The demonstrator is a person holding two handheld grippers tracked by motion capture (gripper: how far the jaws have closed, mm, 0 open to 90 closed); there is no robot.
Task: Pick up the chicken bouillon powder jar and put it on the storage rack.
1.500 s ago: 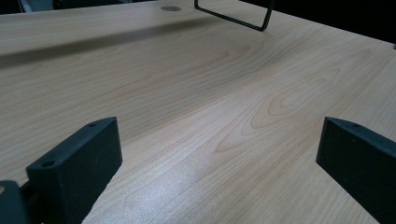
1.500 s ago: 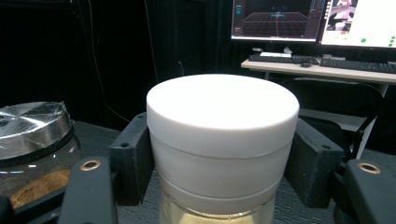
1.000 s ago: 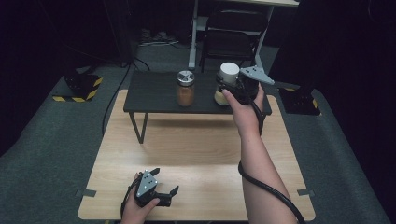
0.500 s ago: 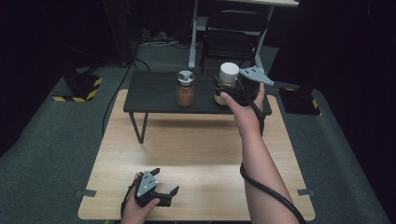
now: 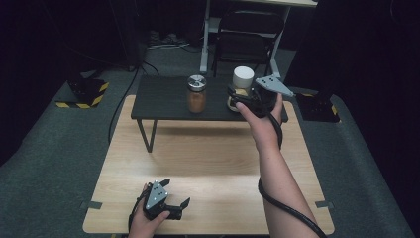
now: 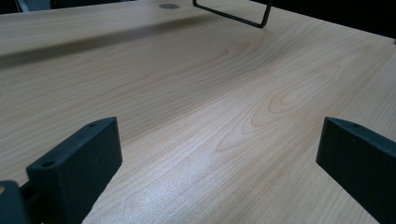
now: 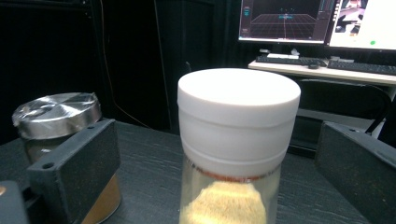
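Observation:
A glass jar with a white lid, holding yellow powder, stands on the low black shelf. My right gripper is open, its jaws on either side of this jar with gaps showing. Left of it stands a second jar with a silver lid and brown powder. My left gripper rests open near the front edge of the wooden table, with nothing between its jaws.
A dark chair stands behind the shelf, and monitors with a keyboard sit on a desk beyond. Grey carpet surrounds the table. A yellow-black striped block lies on the floor at the left.
The right gripper has edged slightly closer around the white-lidded jar. The left gripper has stayed in place.

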